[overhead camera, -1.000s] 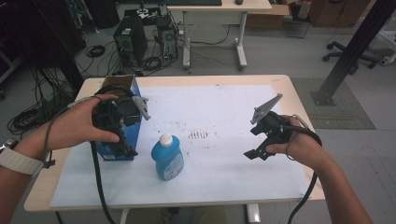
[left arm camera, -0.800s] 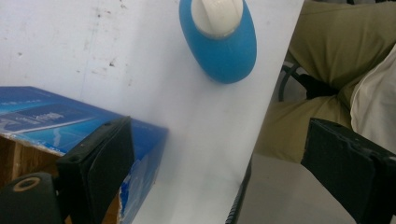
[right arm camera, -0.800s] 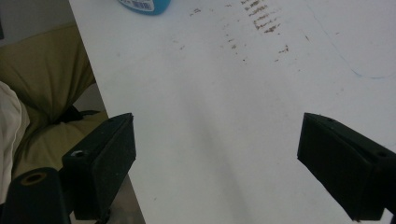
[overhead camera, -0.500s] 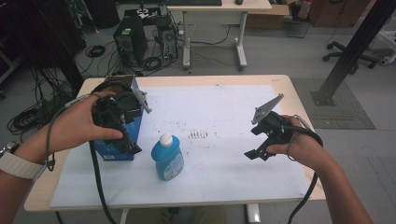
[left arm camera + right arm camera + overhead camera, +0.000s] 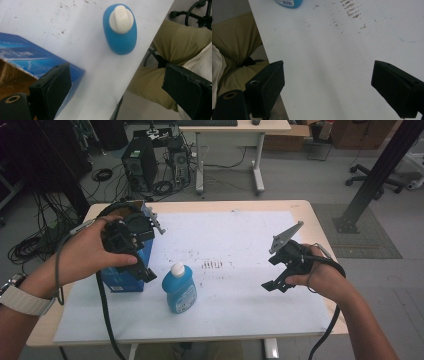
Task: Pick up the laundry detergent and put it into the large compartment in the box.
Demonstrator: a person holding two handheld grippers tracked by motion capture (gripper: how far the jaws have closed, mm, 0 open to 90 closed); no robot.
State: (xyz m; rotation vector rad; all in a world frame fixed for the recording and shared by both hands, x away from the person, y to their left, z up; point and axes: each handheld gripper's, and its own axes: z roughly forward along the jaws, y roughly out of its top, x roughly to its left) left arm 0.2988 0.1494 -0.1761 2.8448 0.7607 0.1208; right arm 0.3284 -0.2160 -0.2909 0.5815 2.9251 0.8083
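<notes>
A blue bottle [image 5: 179,290] with a white cap stands upright on the white sheet near the table's front, left of centre. Left of it sits a blue cardboard box [image 5: 120,277] with its top open. My left gripper [image 5: 141,265] hovers over the box, open wide. In the left gripper view [image 5: 120,75] the box [image 5: 30,57] lies under one jaw and the bottle [image 5: 121,32] stands ahead, apart from both jaws. My right gripper [image 5: 279,275] is held above the sheet's right side, open and empty [image 5: 329,72]. The bottle's base [image 5: 287,3] shows at the top edge of that view.
A white sheet [image 5: 235,240] with brown smudges [image 5: 214,265] covers most of the wooden table [image 5: 310,210]. Behind the table are a computer tower [image 5: 137,165], floor cables, and a second desk [image 5: 240,127]. A black post [image 5: 375,175] stands at the right. The person's trousered legs [image 5: 175,42] sit below the front edge.
</notes>
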